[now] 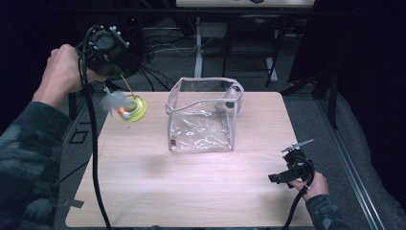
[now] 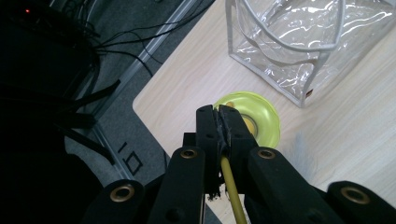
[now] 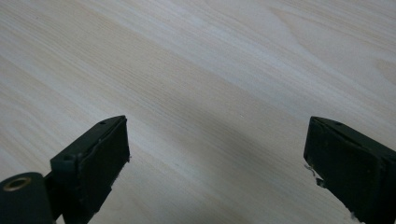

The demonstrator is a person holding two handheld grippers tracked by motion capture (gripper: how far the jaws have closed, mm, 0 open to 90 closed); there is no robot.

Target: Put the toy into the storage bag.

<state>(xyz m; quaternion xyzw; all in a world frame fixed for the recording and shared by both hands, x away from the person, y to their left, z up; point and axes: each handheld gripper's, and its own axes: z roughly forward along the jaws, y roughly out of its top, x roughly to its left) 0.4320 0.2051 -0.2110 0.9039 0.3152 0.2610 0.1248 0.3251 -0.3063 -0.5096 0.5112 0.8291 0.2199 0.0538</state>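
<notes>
While the left gripper [image 2: 223, 122] is raised over the table's far-left corner, its jaws are pressed together on a thin yellow stick [image 2: 230, 185]. From that stick hangs a cat-teaser toy [image 1: 129, 108]: a yellow-green suction-cup disc, a small ball, and a tuft of white feathers. In the high view the toy appears lifted off the wooden table [image 1: 191, 191], though whether it just touches the surface cannot be told.

Clear plastic pouch [image 1: 205, 115] stands upright mid-table, top open, nothing inside as far as the creased walls let one see. Toy is near its left side, apart from it.

Right gripper [image 1: 288, 171] rests low near the table's right front, jaws spread wide, holding nothing; bare wood between them in the right gripper view.

Judgement: pickup done; carrying the toy over the pouch's open mouth and releasing it remains. Roughly the first half complete.
</notes>
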